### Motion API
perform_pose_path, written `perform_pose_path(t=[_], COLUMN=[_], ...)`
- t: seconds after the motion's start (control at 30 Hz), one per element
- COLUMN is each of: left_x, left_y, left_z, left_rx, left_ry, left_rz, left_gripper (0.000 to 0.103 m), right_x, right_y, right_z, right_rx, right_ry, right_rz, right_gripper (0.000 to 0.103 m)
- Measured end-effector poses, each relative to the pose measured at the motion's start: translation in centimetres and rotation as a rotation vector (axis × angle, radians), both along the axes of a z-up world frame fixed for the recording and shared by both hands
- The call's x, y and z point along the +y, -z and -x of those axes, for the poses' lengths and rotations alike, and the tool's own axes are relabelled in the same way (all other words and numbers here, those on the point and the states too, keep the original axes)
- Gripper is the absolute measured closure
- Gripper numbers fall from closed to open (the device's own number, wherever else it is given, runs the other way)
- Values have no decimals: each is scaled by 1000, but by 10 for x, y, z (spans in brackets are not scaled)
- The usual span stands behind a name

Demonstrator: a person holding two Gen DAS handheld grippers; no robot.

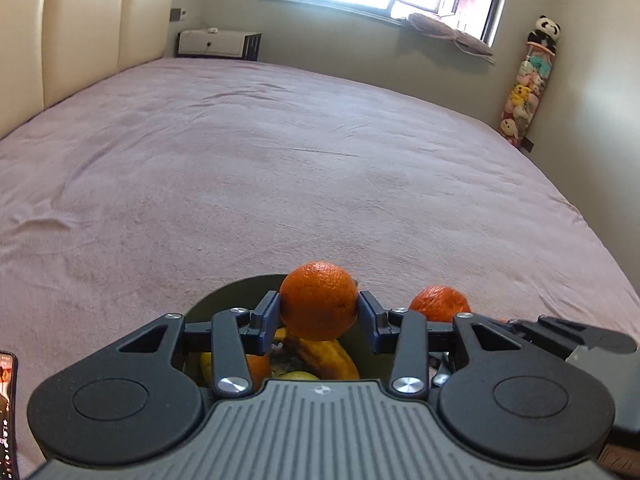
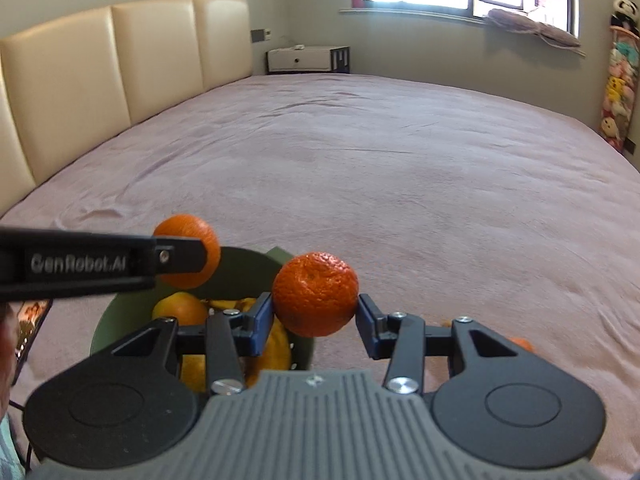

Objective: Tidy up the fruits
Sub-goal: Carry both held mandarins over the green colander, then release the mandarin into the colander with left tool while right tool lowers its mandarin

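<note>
My left gripper (image 1: 319, 312) is shut on an orange (image 1: 319, 299) and holds it above a dark green bowl (image 1: 224, 300) with bananas (image 1: 324, 356) and other fruit inside. My right gripper (image 2: 316, 312) is shut on a second orange (image 2: 315, 294) beside the bowl's (image 2: 256, 264) right rim. The right-hand orange also shows in the left wrist view (image 1: 439, 304). The left gripper's orange shows in the right wrist view (image 2: 192, 248), partly hidden by the left gripper's black body. The bowl holds an orange (image 2: 180, 308) and bananas (image 2: 276, 344).
The bowl stands on a wide bed with a pink cover (image 1: 280, 160) and a cream headboard (image 1: 80, 32). A phone (image 1: 7, 412) lies at the left edge. Small orange pieces (image 2: 520, 344) lie on the cover at the right. A white nightstand (image 1: 218, 43) stands behind.
</note>
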State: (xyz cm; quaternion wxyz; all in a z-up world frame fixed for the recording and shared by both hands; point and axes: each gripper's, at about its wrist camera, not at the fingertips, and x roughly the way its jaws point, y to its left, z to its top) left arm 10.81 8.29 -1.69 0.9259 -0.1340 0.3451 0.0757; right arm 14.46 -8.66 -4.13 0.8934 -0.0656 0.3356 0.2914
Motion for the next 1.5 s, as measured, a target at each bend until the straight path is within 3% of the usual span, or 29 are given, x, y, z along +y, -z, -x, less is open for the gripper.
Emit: perform_pose_path(t=[0.63, 1.2, 1.5], left_x=[17, 29, 36], left_y=[34, 44, 35], left_z=[-14, -18, -10], left_rx=[116, 157, 137], left_ry=[30, -11, -27], left_rz=[53, 59, 76], left_gripper=[59, 58, 58], right_x=[33, 33, 32], right_y=[30, 32, 28], right_z=[-12, -12, -10], right_rx=[27, 17, 15], right_ry=[-68, -78, -80], right_rz=[90, 102, 95], right_gripper=[61, 61, 61])
